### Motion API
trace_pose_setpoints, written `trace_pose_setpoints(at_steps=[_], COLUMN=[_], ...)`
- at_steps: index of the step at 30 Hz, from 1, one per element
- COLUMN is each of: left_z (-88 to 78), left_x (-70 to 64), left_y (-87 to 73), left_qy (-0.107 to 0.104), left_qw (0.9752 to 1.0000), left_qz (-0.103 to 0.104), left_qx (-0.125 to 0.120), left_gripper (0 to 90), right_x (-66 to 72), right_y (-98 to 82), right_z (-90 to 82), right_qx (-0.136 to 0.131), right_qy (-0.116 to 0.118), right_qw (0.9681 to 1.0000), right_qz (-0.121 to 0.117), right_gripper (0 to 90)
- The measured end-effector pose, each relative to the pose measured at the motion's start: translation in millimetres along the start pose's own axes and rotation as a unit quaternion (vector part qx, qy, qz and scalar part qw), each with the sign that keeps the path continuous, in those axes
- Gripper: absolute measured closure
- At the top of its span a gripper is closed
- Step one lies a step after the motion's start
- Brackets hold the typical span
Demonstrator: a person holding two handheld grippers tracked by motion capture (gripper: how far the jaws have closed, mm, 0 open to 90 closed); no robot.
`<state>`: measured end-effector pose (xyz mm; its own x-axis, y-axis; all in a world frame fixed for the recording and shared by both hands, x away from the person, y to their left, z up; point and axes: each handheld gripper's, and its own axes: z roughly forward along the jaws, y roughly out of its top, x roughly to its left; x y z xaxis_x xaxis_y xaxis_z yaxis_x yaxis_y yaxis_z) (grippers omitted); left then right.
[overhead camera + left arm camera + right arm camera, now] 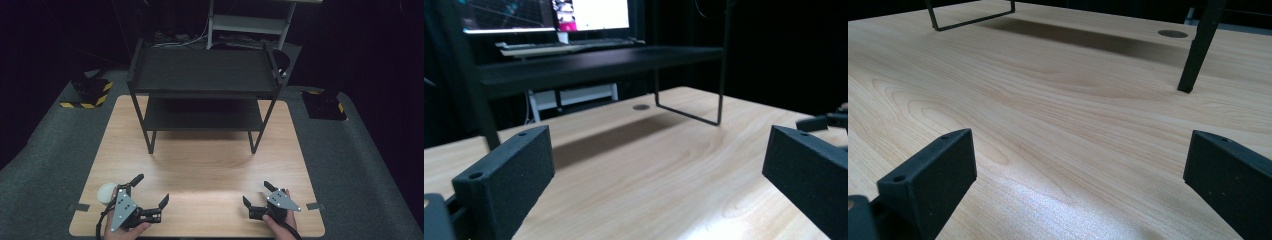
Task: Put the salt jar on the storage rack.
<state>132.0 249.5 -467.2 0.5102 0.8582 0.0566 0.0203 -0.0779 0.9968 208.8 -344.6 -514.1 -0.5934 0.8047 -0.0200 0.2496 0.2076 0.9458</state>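
While both jaws stand spread and empty, left hand-held gripper (150, 192) and right hand-held gripper (259, 194) rest well short of black shelf rack (202, 75); nothing started, next move unclear.

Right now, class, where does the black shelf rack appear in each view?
High view: black shelf rack at centre, on the table's far half.
Left gripper view: rack across the upper half.
Right gripper view: its legs along the top edge.
Shared landmark: the pale wood table.
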Motion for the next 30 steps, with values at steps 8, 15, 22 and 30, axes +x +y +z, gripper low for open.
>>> trace_pose_setpoints(at_steps=[8, 15, 22, 30], left_z=[-26.4, -54.1, -62.6, -65.1], left_x=[13.1, 19.6, 22.6, 28.1], left_y=[10.1, 0.8, -17.0, -33.2], left_qy=[0.038, 0.086, 0.106, 0.112], left_qw=[0.9992, 0.9963, 0.9943, 0.9933], left_qz=[0.004, 0.001, -0.014, -0.024], left_qx=[-0.008, -0.007, 0.004, 0.019], left_gripper=[0.5, 0.5, 0.5, 2.5], right_x=[-0.1, 0.7, 0.9, -0.2], right_y=[-0.7, -1.1, -1.2, -1.5], right_z=[-0.6, -0.8, -0.9, -1.2], right_qx=[-0.002, -0.003, -0.003, -0.004], right_qy=[0.000, -0.001, -0.002, 0.001], right_qw=[1.0000, 1.0000, 1.0000, 1.0000], right_qz=[0.002, -0.001, 0.000, 0.000], right_gripper=[0.5, 0.5, 0.5, 0.5])
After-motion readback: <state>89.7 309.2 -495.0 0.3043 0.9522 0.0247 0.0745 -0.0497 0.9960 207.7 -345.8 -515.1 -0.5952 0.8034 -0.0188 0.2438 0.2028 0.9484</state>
